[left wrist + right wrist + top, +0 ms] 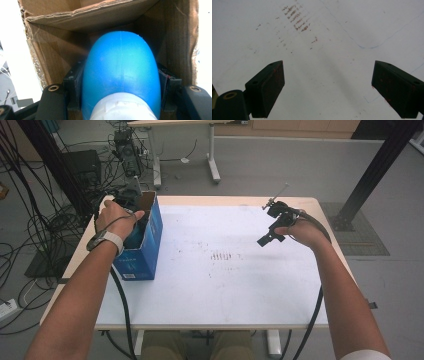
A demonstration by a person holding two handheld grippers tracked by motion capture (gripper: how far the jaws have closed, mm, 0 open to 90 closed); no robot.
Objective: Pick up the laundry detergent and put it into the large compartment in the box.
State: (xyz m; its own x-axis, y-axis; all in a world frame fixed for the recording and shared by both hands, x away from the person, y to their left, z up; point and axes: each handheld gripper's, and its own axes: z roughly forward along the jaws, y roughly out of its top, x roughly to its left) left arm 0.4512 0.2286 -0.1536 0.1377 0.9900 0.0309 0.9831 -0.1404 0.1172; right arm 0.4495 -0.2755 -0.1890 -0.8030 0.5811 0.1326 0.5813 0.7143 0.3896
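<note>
A rounded blue bottle (121,70) with a white cap (122,107) is clamped between the black pads of my left gripper (121,87), which is shut on its sides. Bottle and gripper are inside an open box (50,57) with brown cardboard walls. From above, the left hand reaches into the top of that box, whose outside is blue (145,247), at the table's left edge; my left gripper (136,217) is partly hidden in it. My right gripper (267,237) hangs over the right part of the white table (225,285). My right gripper (328,85) is open, jaws wide apart with nothing between them.
Faint brown scuff marks (225,255) lie at the middle of the table, and they also show as scuff marks (297,17) ahead of the right gripper. Cables (122,310) trail from both grippers over the near edge. Black frame posts (380,165) and floor wiring stand beyond the table.
</note>
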